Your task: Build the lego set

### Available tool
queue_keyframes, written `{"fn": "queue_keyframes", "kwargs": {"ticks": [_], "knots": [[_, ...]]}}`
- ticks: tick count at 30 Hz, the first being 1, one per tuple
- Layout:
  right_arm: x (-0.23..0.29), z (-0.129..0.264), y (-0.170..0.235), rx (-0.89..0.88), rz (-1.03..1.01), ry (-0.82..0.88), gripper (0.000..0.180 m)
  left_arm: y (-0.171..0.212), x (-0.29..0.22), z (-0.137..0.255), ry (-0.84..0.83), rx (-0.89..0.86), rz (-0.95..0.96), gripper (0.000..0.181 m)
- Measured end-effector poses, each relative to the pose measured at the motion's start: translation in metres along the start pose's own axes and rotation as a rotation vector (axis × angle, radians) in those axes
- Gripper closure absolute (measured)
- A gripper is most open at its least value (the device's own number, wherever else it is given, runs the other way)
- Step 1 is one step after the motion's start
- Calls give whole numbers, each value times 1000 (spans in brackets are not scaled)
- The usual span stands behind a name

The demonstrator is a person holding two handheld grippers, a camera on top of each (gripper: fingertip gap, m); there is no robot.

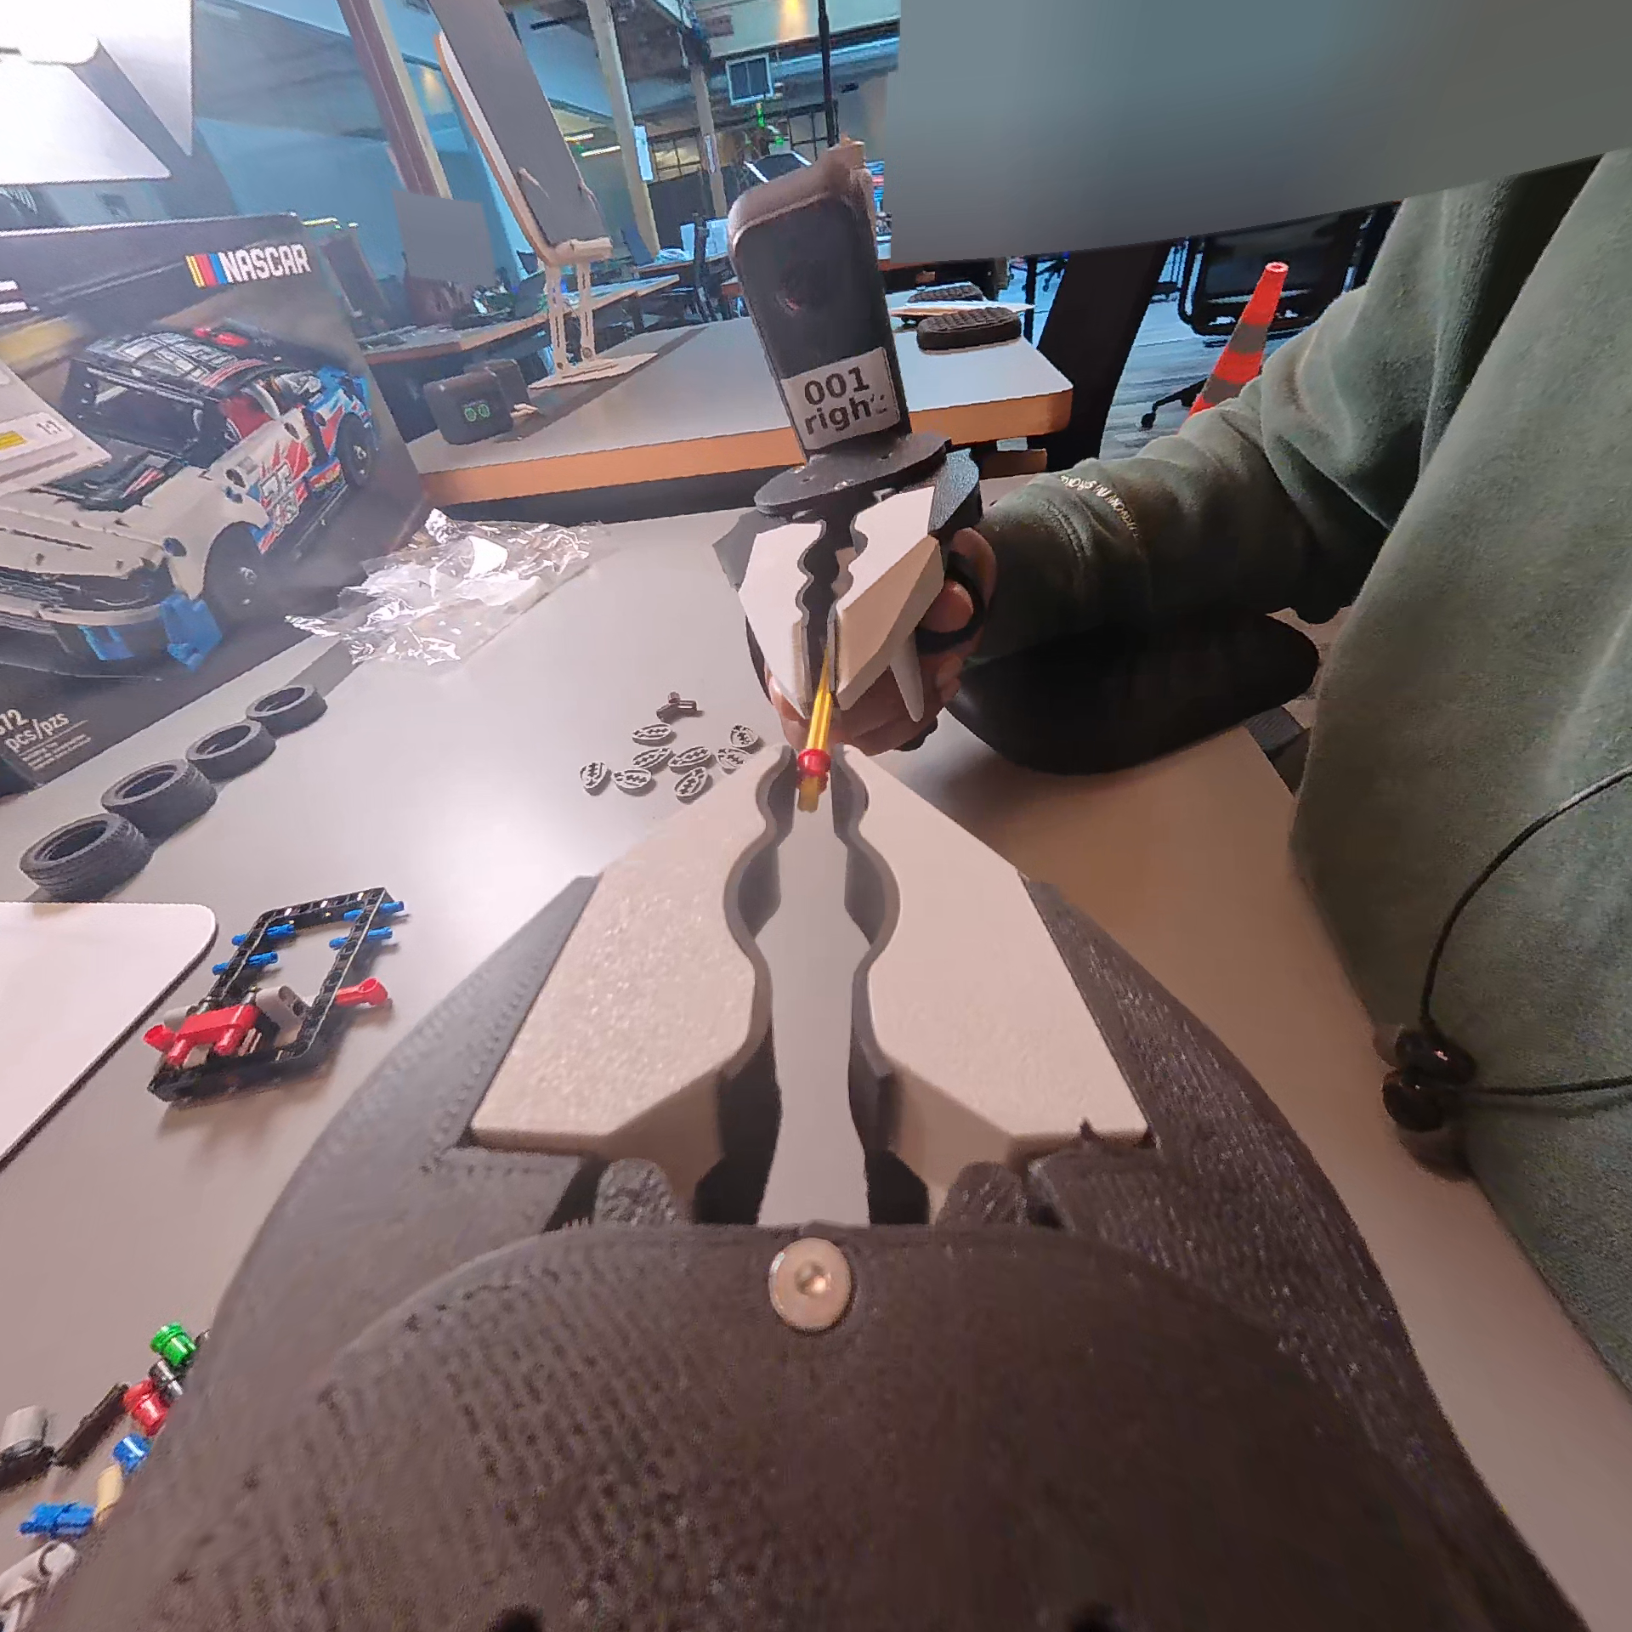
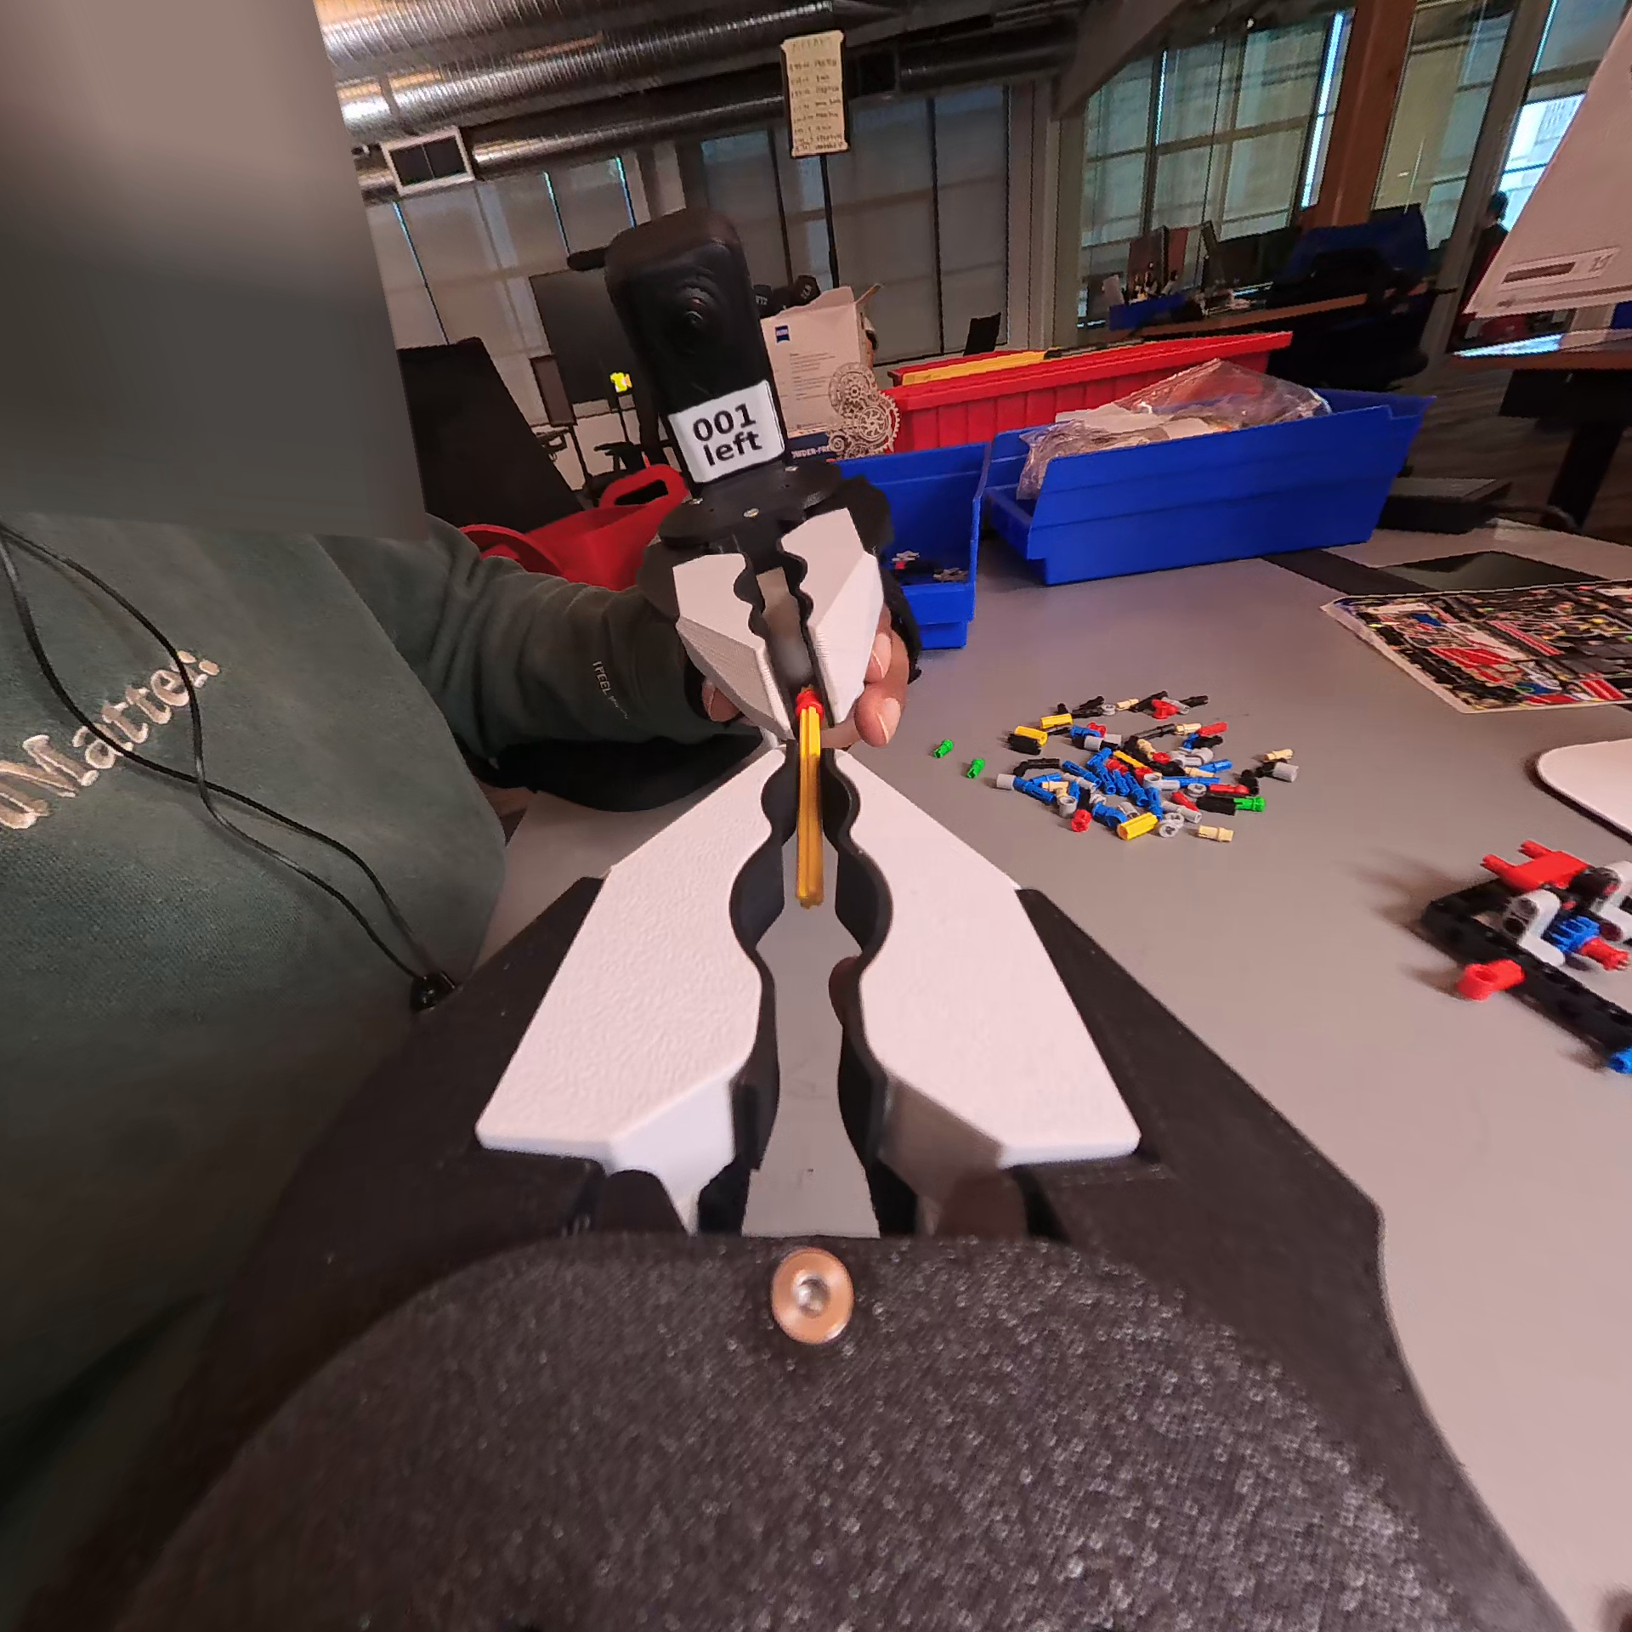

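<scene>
Both grippers are held point to point above the grey table (image 1: pixel 494 821). My left gripper (image 1: pixel 812 758) is shut on a small red bush (image 1: pixel 812 762) that sits on a yellow axle (image 1: pixel 821 706). My right gripper (image 2: pixel 806 766) is shut on the yellow axle (image 2: pixel 808 821), which lies along its fingers. The right gripper (image 1: pixel 826 693) faces me in the left wrist view. The left gripper (image 2: pixel 805 706) shows in the right wrist view with the red bush (image 2: pixel 805 702) at the axle's far end. A black frame assembly (image 1: pixel 283 989) with red and blue pins lies on the table, also in the right wrist view (image 2: pixel 1545 936).
Several tyres (image 1: pixel 159 795), grey oval pieces (image 1: pixel 671 759), the set's box (image 1: pixel 177 442) and a clear bag (image 1: pixel 442 592) lie to the left. A pile of small parts (image 2: pixel 1139 782), a printed sheet (image 2: pixel 1501 645) and blue bins (image 2: pixel 1192 494) stand behind. A green-sleeved arm (image 1: pixel 1236 547) is close. My left and right fingertips are right by each other.
</scene>
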State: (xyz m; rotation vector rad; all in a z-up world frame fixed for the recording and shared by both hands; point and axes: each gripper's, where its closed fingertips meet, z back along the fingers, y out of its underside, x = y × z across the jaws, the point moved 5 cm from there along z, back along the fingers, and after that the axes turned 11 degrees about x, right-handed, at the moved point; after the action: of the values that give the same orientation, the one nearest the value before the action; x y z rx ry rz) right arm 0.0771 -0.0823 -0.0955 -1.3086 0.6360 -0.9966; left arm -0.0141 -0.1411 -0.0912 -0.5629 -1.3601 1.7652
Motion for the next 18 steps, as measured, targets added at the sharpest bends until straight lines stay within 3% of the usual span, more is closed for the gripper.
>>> {"fn": "queue_keyframes", "kwargs": {"ticks": [18], "knots": [[5, -1, -4, -37, 26, -44, 177, -8, -4, 6, 7, 18, -77, 176]]}}
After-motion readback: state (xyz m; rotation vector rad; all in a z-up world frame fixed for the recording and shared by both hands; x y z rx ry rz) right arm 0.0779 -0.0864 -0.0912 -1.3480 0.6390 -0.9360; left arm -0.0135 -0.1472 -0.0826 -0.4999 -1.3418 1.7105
